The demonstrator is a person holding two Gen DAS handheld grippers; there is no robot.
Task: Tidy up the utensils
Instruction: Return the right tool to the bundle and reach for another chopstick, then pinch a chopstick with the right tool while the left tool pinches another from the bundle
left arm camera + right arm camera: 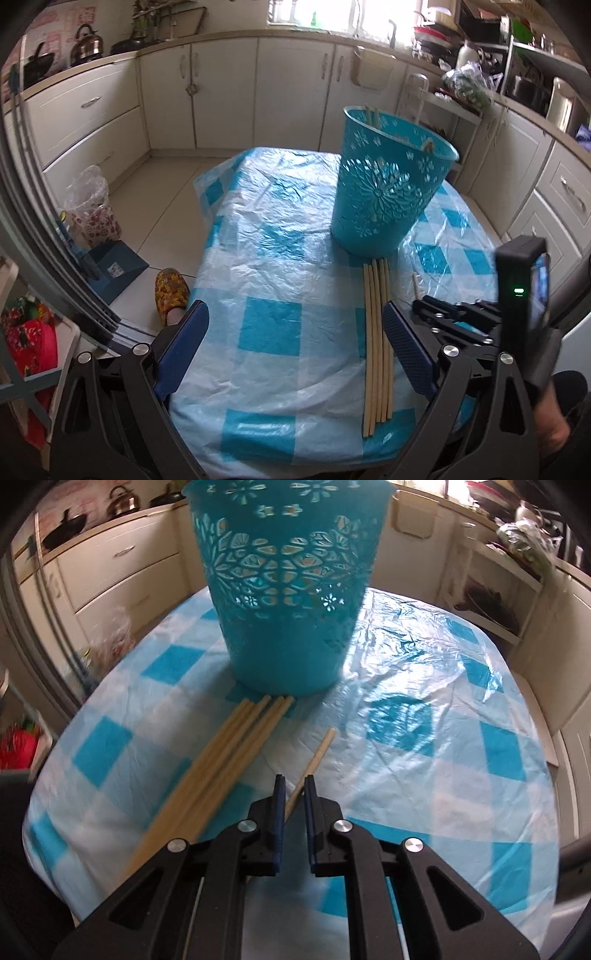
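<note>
A few chopsticks are already stood in the teal basket (388, 184), five (376, 339) are left on the bench (266, 332) by its near edge, and a sixth (317, 757) is clamped in the right tongs (294, 786), while the left tongs (295, 347) are held wide and empty.

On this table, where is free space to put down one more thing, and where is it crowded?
Free: the tablecloth left of the teal basket and the chopstick bundle, toward the far edge. Also free: right of the single chopstick. Crowded: in front of the basket, where the bundle and right gripper sit.
</note>
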